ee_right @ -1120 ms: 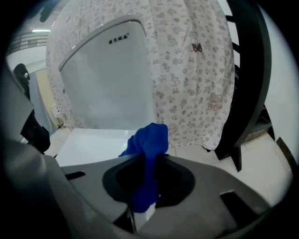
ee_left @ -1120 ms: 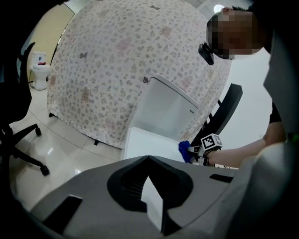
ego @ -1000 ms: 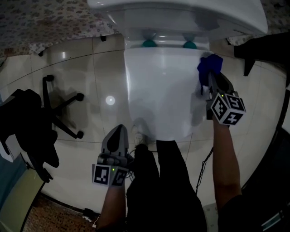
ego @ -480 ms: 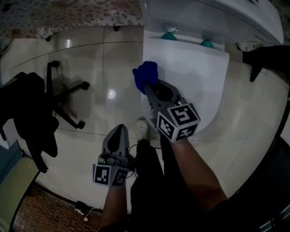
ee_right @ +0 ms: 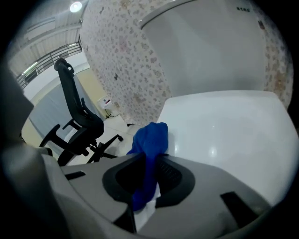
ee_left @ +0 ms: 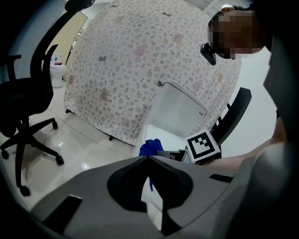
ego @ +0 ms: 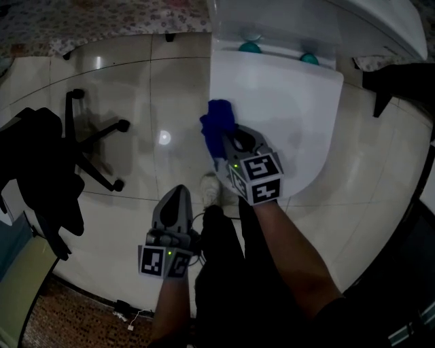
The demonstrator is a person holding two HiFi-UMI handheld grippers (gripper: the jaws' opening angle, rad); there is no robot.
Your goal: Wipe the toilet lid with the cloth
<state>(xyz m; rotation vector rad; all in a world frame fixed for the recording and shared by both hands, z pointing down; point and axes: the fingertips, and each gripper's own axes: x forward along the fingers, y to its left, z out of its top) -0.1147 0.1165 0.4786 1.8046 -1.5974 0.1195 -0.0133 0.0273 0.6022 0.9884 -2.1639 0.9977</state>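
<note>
The white toilet lid point(ego: 285, 115) lies closed below me, its tank point(ego: 319, 20) at the top of the head view. My right gripper point(ego: 221, 139) is shut on a blue cloth point(ego: 217, 122) at the lid's left edge. In the right gripper view the blue cloth point(ee_right: 148, 149) bunches out between the jaws over the lid point(ee_right: 224, 135). My left gripper point(ego: 178, 198) hangs low over the floor, jaws shut and empty. The left gripper view shows the blue cloth point(ee_left: 150, 147) and the right gripper's marker cube point(ee_left: 203, 145) ahead.
A black office chair point(ego: 47, 170) stands on the glossy tiled floor point(ego: 143, 102) at the left. A floral curtain point(ego: 102, 17) runs along the back. The person's dark legs point(ego: 231, 272) and white shoe point(ego: 211, 187) are by the toilet's front. A dark object point(ego: 401, 78) sits at the right.
My right gripper has carried the blue cloth from the lid's far right corner across to its left edge, then slightly nearer. The left gripper has stayed put.
</note>
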